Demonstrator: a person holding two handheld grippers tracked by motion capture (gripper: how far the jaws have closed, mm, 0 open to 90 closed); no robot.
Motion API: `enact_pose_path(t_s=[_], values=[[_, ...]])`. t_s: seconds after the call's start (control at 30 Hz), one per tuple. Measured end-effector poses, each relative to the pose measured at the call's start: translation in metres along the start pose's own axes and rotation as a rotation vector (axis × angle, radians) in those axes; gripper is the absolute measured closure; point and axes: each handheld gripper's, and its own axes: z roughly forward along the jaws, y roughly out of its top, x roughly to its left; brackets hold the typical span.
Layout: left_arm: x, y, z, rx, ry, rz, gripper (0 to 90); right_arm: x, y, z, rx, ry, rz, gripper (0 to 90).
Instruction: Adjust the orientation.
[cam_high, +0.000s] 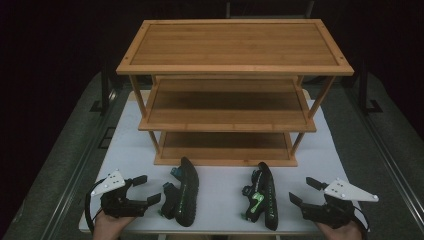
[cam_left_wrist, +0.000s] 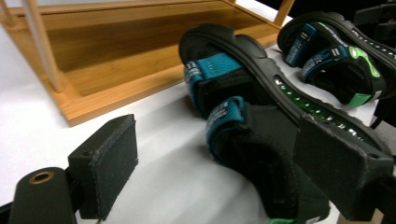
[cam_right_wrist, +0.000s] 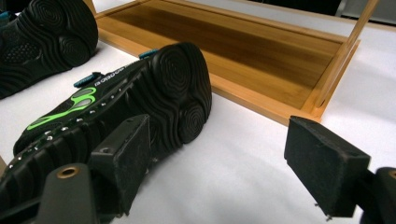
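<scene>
Two black sandals with teal straps lie on their sides on the white table top (cam_high: 130, 145), in front of a three-tier bamboo rack (cam_high: 235, 45). The left sandal (cam_high: 185, 192) (cam_left_wrist: 243, 116) lies just right of my left gripper (cam_high: 147, 189) (cam_left_wrist: 219, 172), which is open; the heel end reaches between the jaws, and the pads do not press on it. The right sandal (cam_high: 264, 196) (cam_right_wrist: 154, 93), marked in bright green, turns its sole to my right gripper (cam_high: 306, 191) (cam_right_wrist: 224, 163). That gripper is open too, one jaw close beside the sole.
The rack's lowest shelf (cam_left_wrist: 140, 51) (cam_right_wrist: 243, 51) sits right behind the sandals, and its slim legs (cam_right_wrist: 341, 56) stand at the corners. All three shelves are bare. Dark floor and metal rails (cam_high: 75, 170) flank the table. A hand (cam_high: 112, 227) holds each gripper at the near edge.
</scene>
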Motion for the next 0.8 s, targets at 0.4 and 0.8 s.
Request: enact_pose_path(t_s=[0.4,0.8], values=[[-0.007,0.009,0.009,0.01,-0.056,0.007,20.1,0.01,0.013,0.001,-0.005,0.021,-0.017,23.5],[-0.013,0.014,0.017,0.024,-0.069,0.023,21.8,0.027,0.021,0.012,0.016,0.078,-0.052,25.4]])
